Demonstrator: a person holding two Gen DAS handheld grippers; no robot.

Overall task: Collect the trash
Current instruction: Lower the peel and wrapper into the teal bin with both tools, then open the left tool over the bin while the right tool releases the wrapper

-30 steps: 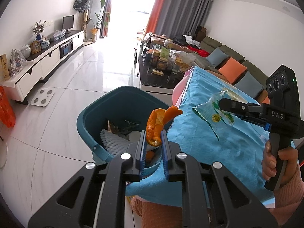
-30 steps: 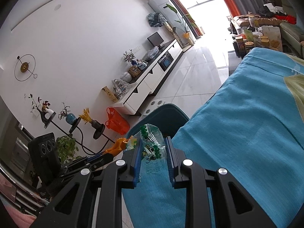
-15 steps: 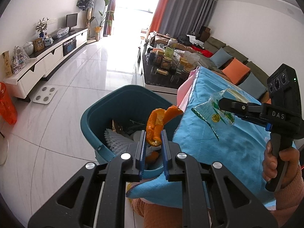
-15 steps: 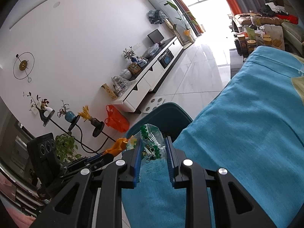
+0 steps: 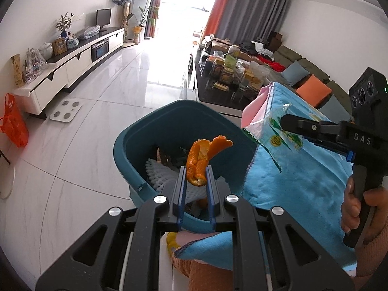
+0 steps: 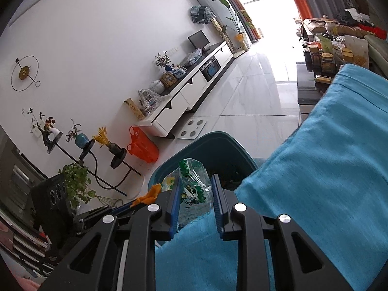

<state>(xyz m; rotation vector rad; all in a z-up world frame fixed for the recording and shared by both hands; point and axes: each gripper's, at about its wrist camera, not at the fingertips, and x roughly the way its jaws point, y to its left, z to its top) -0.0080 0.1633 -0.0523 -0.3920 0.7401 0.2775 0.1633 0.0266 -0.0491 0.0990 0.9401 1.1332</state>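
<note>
Left gripper (image 5: pixel 196 178) clamps an orange peel (image 5: pixel 202 160) above the teal bin (image 5: pixel 135 145); right gripper (image 6: pixel 197 197) pinches a plastic wrapper (image 6: pixel 194 186) over the blue cloth (image 6: pixel 315 181) beside it.

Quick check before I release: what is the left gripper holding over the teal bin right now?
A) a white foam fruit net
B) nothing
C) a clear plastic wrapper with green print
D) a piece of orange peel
D: the left gripper is clamped on the orange peel above the teal bin; the printed wrapper is in the right gripper.
</note>
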